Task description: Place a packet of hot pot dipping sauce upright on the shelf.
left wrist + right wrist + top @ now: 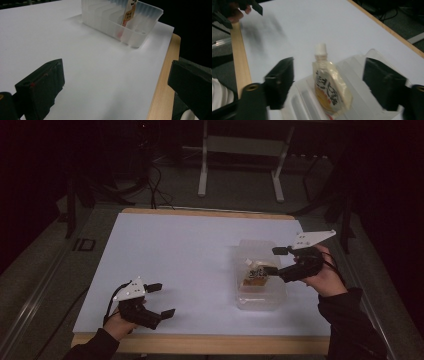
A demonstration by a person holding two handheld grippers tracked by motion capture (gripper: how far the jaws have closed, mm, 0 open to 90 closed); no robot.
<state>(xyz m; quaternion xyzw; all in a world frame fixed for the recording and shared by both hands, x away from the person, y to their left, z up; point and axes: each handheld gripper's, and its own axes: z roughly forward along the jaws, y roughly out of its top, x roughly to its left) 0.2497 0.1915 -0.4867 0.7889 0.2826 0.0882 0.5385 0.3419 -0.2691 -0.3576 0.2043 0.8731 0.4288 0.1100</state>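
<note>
A clear plastic bin (262, 296) sits on the right half of the white table sheet. Inside it lies a spouted drink pouch (257, 274) with a white cap and yellow-brown print. In the right gripper view the pouch (330, 88) stands between the two black jaws, which are spread wide apart and do not touch it. My right gripper (274, 260) hovers open over the bin's right side. My left gripper (161, 299) is open near the table's front left, with nothing between its jaws. The left gripper view has the bin (130, 35) and pouch (128, 15) farther off.
The white sheet (185, 255) covers a wooden table with a bare wood edge (200, 344) along the front. Behind the table are a white stand's legs (202, 180) and cables (157, 190) on the floor. Dark surroundings flank both sides.
</note>
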